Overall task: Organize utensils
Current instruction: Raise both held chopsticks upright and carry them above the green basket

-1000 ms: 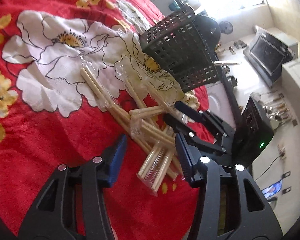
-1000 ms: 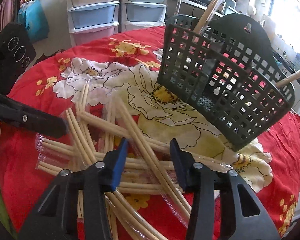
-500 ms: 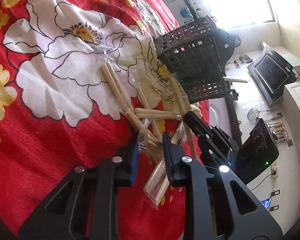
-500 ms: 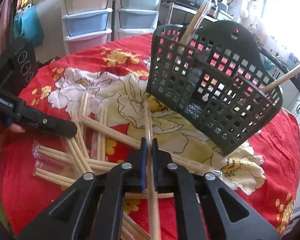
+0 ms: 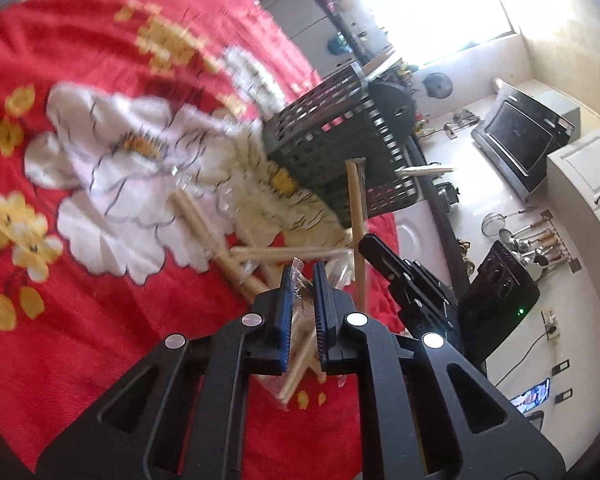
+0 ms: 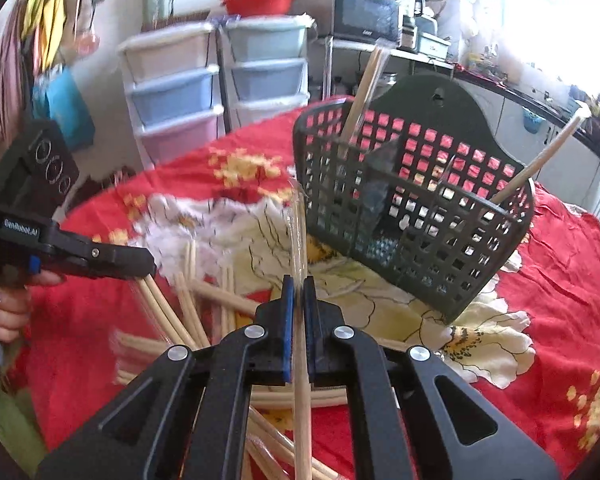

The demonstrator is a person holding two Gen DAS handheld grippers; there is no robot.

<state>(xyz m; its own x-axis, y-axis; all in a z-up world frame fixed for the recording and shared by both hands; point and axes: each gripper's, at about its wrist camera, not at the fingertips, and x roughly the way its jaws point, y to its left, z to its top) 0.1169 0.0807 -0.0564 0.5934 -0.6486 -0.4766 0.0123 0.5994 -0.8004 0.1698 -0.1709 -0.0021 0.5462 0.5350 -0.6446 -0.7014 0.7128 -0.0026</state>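
A pile of wrapped wooden chopsticks (image 6: pixel 216 296) lies on the red floral tablecloth (image 6: pixel 548 312). My right gripper (image 6: pixel 298 284) is shut on one wrapped pair (image 6: pixel 300 400), which points up toward the dark green slotted basket (image 6: pixel 412 216). Two more pairs (image 6: pixel 364 88) stand in that basket. My left gripper (image 5: pixel 303 272) is shut on another wrapped pair (image 5: pixel 296 368), raised a little off the pile (image 5: pixel 204 220). In the left wrist view the right gripper (image 5: pixel 366 242) holds its pair (image 5: pixel 356 208) upright before the basket (image 5: pixel 332 148). The left gripper (image 6: pixel 150 266) shows at the left of the right wrist view.
A person's hand (image 6: pixel 4 312) holds the left gripper's handle. Stacked plastic drawers (image 6: pixel 172 92) and a microwave (image 6: pixel 364 12) stand behind the round table. Beyond the table's right edge are a worktop and a kitchen wall with hanging tools (image 5: pixel 532 240).
Both grippers shut on wrapped chopstick pairs, the right one first, and have risen off the pile. The right gripper's pair tilted up toward the basket.
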